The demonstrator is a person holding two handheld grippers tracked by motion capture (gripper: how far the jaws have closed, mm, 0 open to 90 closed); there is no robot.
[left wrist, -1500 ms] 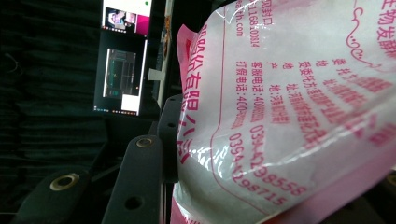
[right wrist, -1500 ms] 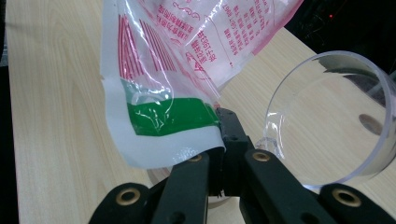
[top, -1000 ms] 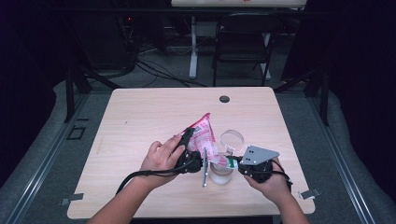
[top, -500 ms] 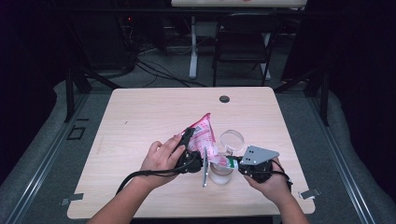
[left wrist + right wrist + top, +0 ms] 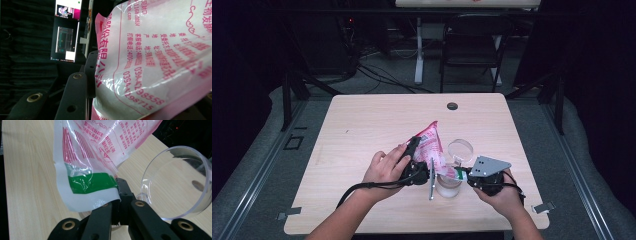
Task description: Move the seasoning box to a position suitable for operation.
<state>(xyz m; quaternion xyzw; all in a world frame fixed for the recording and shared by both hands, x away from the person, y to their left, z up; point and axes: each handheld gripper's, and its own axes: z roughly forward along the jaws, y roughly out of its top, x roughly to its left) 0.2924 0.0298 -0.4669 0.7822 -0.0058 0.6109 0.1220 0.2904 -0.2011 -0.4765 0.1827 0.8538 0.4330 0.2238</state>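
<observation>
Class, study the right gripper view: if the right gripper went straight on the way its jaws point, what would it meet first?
Probably the pink and white printed plastic bag, whose corner the right gripper already pinches. The clear plastic cup lies off to the side, though depth is uncertain.

Bag [image 5: 432, 147] left of, seemingly over, cup [image 5: 460, 150]

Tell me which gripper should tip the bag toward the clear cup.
Probably left: the left gripper holds the bag's body, while the right gripper only pinches its lower corner beside the clear cup.
</observation>
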